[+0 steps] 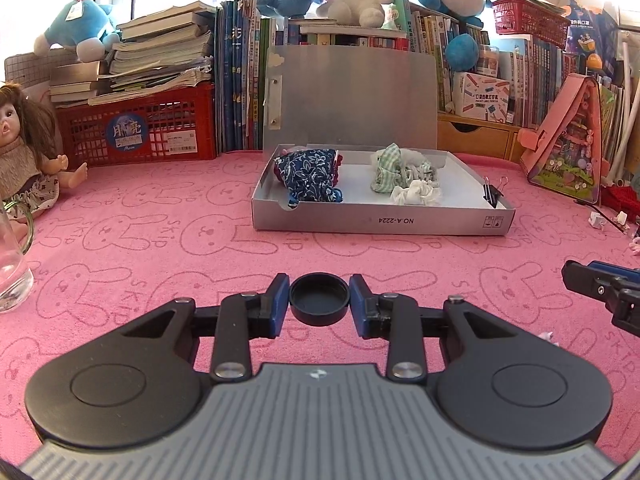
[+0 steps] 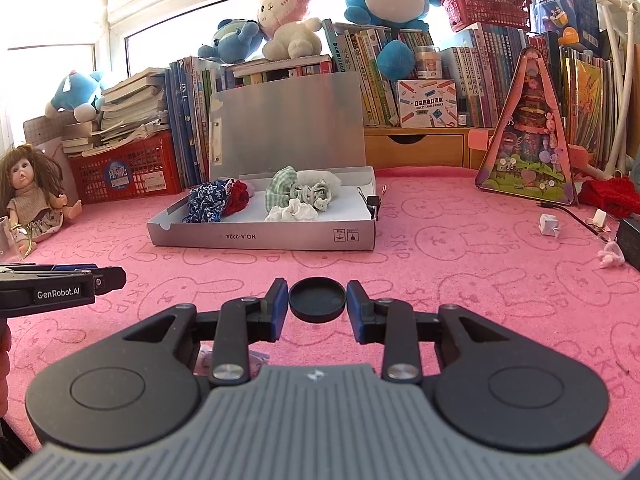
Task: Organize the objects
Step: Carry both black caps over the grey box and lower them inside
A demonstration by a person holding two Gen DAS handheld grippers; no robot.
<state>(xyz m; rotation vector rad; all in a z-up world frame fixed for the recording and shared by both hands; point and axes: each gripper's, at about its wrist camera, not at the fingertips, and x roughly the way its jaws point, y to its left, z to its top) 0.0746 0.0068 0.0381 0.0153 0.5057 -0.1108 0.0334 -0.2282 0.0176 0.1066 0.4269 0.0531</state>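
My left gripper (image 1: 319, 300) is shut on a black round cap (image 1: 319, 299), open side up, held above the pink cloth. My right gripper (image 2: 317, 300) is shut on a second black round cap (image 2: 317, 299), closed side up. The right gripper also shows at the right edge of the left wrist view (image 1: 600, 288); the left gripper shows at the left edge of the right wrist view (image 2: 60, 284). Ahead stands an open silver box (image 1: 380, 222) (image 2: 260, 236) holding a blue floral cloth (image 1: 310, 178) (image 2: 206, 202), a green checked cloth (image 1: 386, 168) (image 2: 282, 190), a white scrunchie (image 1: 416, 192) (image 2: 292, 211) and a black binder clip (image 1: 494, 192) (image 2: 373, 202).
A doll (image 1: 24, 152) (image 2: 30, 192) sits at far left beside a glass (image 1: 12, 264). A red crate (image 1: 140, 128) with books, plush toys and a bookshelf line the back. A pink triangular toy house (image 2: 532, 140) and small scraps (image 2: 548, 226) lie at right.
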